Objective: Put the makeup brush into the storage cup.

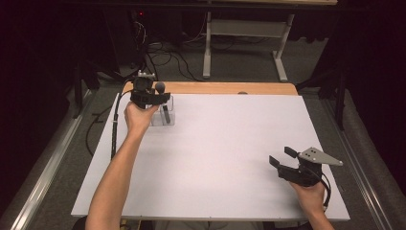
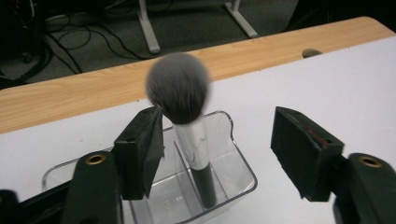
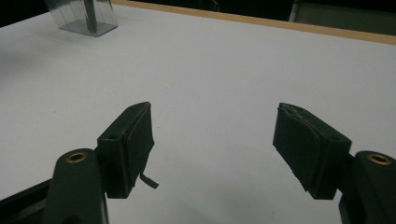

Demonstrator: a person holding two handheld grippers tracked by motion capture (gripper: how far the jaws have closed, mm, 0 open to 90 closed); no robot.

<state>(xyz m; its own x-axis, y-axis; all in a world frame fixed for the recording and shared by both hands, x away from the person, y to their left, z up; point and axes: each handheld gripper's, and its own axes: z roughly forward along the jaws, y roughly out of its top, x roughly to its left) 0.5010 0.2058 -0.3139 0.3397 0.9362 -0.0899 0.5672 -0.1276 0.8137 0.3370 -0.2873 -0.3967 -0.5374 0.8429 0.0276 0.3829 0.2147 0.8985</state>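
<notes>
Brush (image 1: 161, 91) in high view: stands upright in a clear holder (image 1: 165, 115) at the far left of the desk (image 1: 215, 143), right at the jaws of the left gripper (image 1: 152, 98). Right gripper (image 1: 280, 158) sits well apart at the near right, jaws wide, nothing near them.

Left gripper view: jaws stand wide apart with the brush (image 2: 187, 126) between them, closer to the left jaw, neither pad pressing on it. So released, not held. Grey bristle head on top, silver collar below, dark handle down in a compartment of the holder (image 2: 233, 172), leaning a bit on the divider.

Right gripper view: jaws spread wide over bare desk (image 3: 210, 70), empty. Holder (image 3: 86, 18) with the dark handle is far ahead, up and to the left of the jaws.

Handling guess: brush is light and stiff in the handle, soft at the head. Grip the collar or upper handle, not the bristles, which would squash and slip. Holder looks light, smooth plastic, likely to slide or tip if nudged.
</notes>
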